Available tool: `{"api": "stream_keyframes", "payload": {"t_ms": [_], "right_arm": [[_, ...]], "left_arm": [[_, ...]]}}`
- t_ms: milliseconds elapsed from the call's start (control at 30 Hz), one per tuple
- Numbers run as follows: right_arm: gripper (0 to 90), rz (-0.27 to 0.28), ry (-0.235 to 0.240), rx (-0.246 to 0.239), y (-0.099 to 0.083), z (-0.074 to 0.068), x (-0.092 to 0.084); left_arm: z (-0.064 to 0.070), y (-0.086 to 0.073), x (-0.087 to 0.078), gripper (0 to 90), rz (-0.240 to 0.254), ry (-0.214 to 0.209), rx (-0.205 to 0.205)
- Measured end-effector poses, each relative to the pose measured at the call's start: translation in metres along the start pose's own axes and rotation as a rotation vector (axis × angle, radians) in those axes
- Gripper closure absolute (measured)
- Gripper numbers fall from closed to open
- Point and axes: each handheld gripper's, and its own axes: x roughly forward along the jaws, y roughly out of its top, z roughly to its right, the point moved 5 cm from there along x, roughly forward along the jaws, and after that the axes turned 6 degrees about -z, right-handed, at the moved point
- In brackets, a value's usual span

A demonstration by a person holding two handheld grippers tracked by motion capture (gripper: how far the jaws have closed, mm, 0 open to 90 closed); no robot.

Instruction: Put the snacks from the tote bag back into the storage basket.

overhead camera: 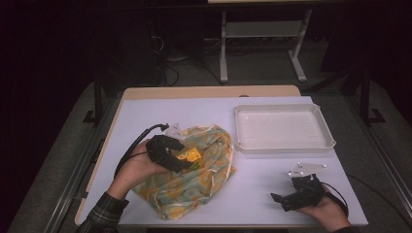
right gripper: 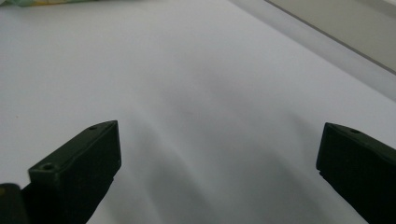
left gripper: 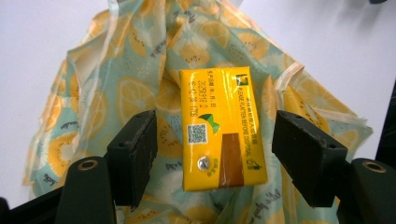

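A lemon-print cloth bag (overhead camera: pixel 199 170) lies crumpled on the white table, left of centre. On it rests a small yellow packet (overhead camera: pixel 189 156) (left gripper: pixel 222 126). My left gripper (overhead camera: pixel 182 164) (left gripper: pixel 215 158) hovers over the bag, open, its jaws standing on either side of the packet with a gap on each side. The bag's fabric (left gripper: pixel 116 93) spreads behind and below the packet. My right gripper (overhead camera: pixel 279 199) (right gripper: pixel 217 158) rests low near the table's front right, open, with bare white table between its jaws.
A white tray (overhead camera: pixel 330 141), shallow and with nothing in it, stands at the back right of the table. The table's front edge (overhead camera: pixel 233 224) runs close to both hands. Desk legs and cables stand on the floor beyond the table.
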Motion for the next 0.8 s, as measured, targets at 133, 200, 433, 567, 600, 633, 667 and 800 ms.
{"api": "stream_keyframes", "payload": {"t_ms": [133, 200, 433, 567, 600, 633, 667, 800], "right_arm": [[0.0, 0.002, 0.0, -0.006, 0.0, 0.001, 0.0], [0.0, -0.003, 0.0, 0.001, -0.001, 0.001, 0.0], [0.0, -0.004, 0.005, -0.003, 0.0, 0.0, 0.001], [0.0, -0.001, 0.006, -0.004, 0.0, 0.001, 0.001], [0.0, -0.001, 0.005, -0.002, -0.001, 0.001, 0.001], [0.0, -0.001, 0.005, -0.002, -0.001, 0.001, 0.001], [0.0, -0.001, 0.005, -0.001, -0.001, 0.002, 0.0], [0.0, 0.002, 0.006, -0.002, -0.001, 0.001, 0.001]], "left_arm": [[0.0, 0.002, 0.008, 31.8, -0.035, 0.008, 0.002], [0.001, 0.002, 0.013, 33.2, -0.042, 0.012, -0.002], [0.003, 0.001, 0.024, 38.2, -0.079, 0.012, -0.007], [0.003, 0.002, 0.025, 44.5, -0.082, 0.012, -0.008], [0.003, 0.002, 0.025, 48.3, -0.083, 0.012, -0.009], [0.003, 0.002, 0.025, 48.3, -0.082, 0.012, -0.009], [0.004, 0.002, 0.025, 49.2, -0.083, 0.014, -0.009], [0.004, 0.002, 0.025, 49.9, -0.08, 0.029, -0.007]]}}
